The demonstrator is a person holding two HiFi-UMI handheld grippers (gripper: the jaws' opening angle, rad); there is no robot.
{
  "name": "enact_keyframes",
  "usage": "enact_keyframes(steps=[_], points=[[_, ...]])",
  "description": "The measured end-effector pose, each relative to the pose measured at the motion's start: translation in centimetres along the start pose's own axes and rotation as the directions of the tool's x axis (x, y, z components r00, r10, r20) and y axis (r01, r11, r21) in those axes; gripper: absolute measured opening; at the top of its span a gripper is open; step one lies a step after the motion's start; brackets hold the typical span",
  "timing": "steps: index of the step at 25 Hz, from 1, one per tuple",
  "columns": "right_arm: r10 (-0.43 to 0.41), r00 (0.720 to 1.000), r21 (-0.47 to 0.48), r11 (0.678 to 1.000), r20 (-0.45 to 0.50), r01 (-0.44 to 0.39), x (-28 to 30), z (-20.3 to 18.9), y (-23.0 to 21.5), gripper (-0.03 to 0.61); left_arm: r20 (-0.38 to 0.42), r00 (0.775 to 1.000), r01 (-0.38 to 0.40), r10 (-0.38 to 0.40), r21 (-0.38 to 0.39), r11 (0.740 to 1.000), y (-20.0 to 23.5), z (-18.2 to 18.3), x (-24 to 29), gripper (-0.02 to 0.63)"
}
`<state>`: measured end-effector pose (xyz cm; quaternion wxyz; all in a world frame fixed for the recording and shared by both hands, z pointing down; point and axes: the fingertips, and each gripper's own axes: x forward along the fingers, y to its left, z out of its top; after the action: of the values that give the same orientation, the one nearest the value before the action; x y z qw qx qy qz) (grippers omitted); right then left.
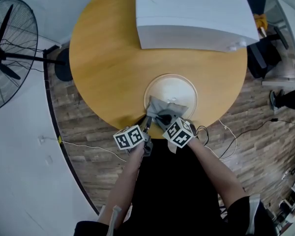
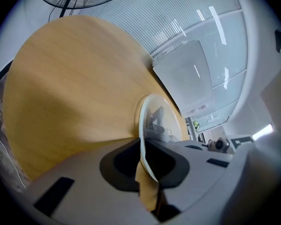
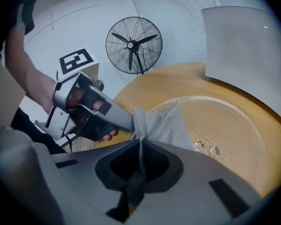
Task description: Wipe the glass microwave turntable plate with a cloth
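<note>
**A:** So where's everything sitting? The glass turntable plate point(image 1: 170, 86) looks awfully close to the 6 o'clock edge of the round wooden table point(image 1: 108, 68).

**B:** Yep, its near rim is right about at the table edge. The left gripper point(image 2: 144, 146) is clamped on the plate's rim at roughly 7 o'clock, and the right gripper point(image 3: 140, 150) is pinched on a fold of the grey cloth point(image 3: 163, 124), which is draped over the plate's 6 o'clock part. The white microwave point(image 1: 187, 14) is way off at 12 o'clock.

**A:** What's the worry then?

**B:** Mostly that edge. My guess: a wipe stroke pulled toward the person could drag the plate over the lip, since only a thin pinch on slick glass anchors it. If that slips, the plate skates.

**A:** And the cloth?

**B:** It's held by a small bunch, so a hard scrub might yank it out of the jaws. Also the two grippers are nearly touching, so a sideways swipe toward 7 o'clock could bump the left one and knock its hold loose.
</note>
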<state>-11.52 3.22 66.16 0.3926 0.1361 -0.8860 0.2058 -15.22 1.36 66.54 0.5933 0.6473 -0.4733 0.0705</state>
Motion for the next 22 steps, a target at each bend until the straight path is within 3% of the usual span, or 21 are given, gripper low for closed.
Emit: enact_keyframes(steps=[7, 13, 17, 22], points=[[0.063, 0.997, -0.039, 0.997, -0.043, -0.065, -2.3, -3.5, 1.0, 0.020, -0.002, 1.000, 0.005, -0.005, -0.001, 1.000, 0.1, -0.1, 0.1, 0.026], [0.067, 0.994, -0.083, 0.994, -0.082, -0.074, -4.2, -5.6, -0.2, 0.021, -0.004, 1.000, 0.000, 0.000, 0.010, 1.000, 0.0, 0.0, 0.0, 0.026], [0.032, 0.996, -0.090, 0.995, -0.085, -0.040, -5.4, -6.4, -2.3, 0.021, -0.006, 1.000, -0.009, 0.009, 0.034, 0.999, -0.3, -0.1, 0.0, 0.028], [-0.062, 0.997, -0.023, 0.998, -0.040, 0.061, -7.0, -6.3, -6.4, 0.021, -0.003, 1.000, -0.024, 0.025, 0.061, 0.998, -0.2, -0.2, 0.1, 0.029]])
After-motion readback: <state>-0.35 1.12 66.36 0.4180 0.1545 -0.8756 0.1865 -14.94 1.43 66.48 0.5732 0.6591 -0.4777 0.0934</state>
